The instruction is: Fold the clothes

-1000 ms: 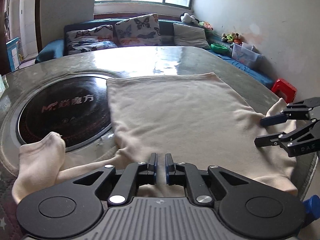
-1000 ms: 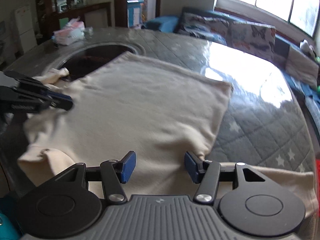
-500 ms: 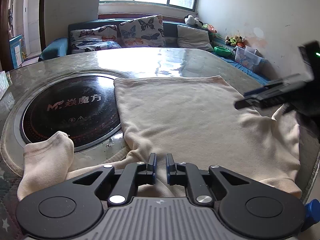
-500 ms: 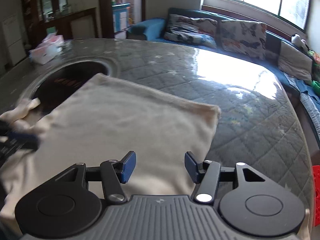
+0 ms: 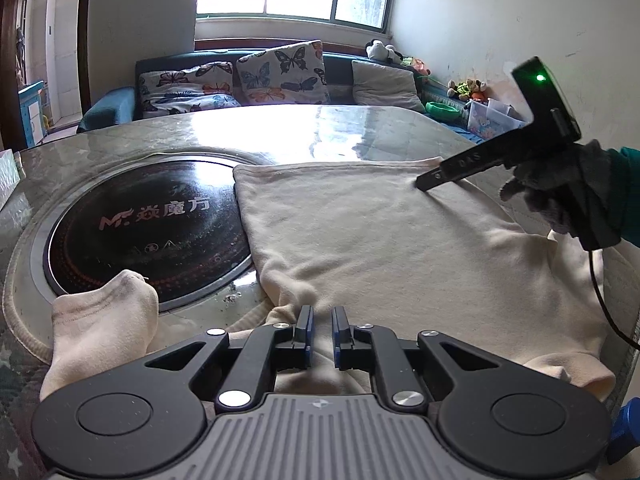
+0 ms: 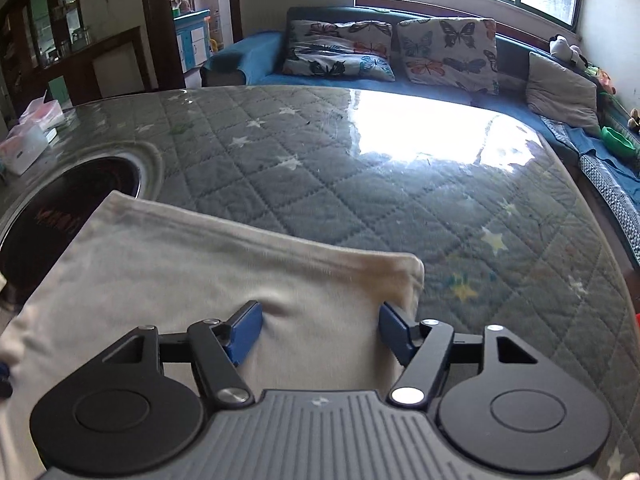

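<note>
The cream garment [image 5: 400, 248] lies flat on the desk [image 6: 400, 184]. The right hand-held gripper [image 6: 320, 320], jaws opening, straddles its far right corner; the left hand-held gripper [image 5: 320, 330] stays closed on the near edge.

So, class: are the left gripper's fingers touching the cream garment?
Touching. The left wrist view shows the left gripper shut, its fingers pinching a fold of the cream garment.

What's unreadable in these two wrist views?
- Left wrist: the garment's near edge is hidden under the left gripper.
- Left wrist: right gripper jaws indistinguishable, seen side-on.
- Right wrist: garment's left side cut off by the frame edge.
</note>
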Demonstrator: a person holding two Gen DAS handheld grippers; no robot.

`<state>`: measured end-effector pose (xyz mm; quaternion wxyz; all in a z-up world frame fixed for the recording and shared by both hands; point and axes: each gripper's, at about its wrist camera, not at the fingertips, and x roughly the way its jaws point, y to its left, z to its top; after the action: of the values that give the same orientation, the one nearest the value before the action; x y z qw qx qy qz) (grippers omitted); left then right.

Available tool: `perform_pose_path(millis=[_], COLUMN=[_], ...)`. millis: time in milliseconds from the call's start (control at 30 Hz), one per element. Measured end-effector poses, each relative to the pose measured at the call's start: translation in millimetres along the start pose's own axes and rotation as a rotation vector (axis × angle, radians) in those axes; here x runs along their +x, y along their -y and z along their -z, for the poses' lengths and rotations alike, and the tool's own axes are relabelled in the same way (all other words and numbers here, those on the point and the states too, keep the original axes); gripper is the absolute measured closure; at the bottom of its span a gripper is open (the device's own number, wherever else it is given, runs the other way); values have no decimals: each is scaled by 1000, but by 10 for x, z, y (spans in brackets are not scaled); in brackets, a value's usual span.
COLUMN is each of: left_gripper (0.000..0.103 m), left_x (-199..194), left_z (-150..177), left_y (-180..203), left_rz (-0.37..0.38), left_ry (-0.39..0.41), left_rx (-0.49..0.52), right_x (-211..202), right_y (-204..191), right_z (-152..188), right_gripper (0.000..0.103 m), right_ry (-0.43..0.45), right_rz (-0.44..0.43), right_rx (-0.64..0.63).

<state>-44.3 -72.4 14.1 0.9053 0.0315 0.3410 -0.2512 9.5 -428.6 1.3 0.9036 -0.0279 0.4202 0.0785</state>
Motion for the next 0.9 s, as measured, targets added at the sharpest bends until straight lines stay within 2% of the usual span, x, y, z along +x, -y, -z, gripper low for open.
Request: perform_pose_path(millis=[200, 433, 567, 667, 900], left_gripper=[92, 91, 91, 91, 81], left_x=[36, 87, 90, 33, -120], left_z=[-23, -66, -84, -47, -34], left_y=[-45, -55, -73, -57, -49], left_rz=[-2, -22, -19, -19, -15], left_ry=[11, 16, 11, 11, 15], left_rx=[-2, 11, -15, -18, -33], right_x=[177, 351, 422, 405, 160], right_y=[-26, -70, -96, -115, -245], right_z=[-167, -334, -412, -424, -244], right_gripper=[28, 28, 28, 28, 29], right_ry=[5, 16, 13, 8, 11], right_rz=[10, 10, 13, 12, -15], right_rx=[9, 4, 4, -5, -71])
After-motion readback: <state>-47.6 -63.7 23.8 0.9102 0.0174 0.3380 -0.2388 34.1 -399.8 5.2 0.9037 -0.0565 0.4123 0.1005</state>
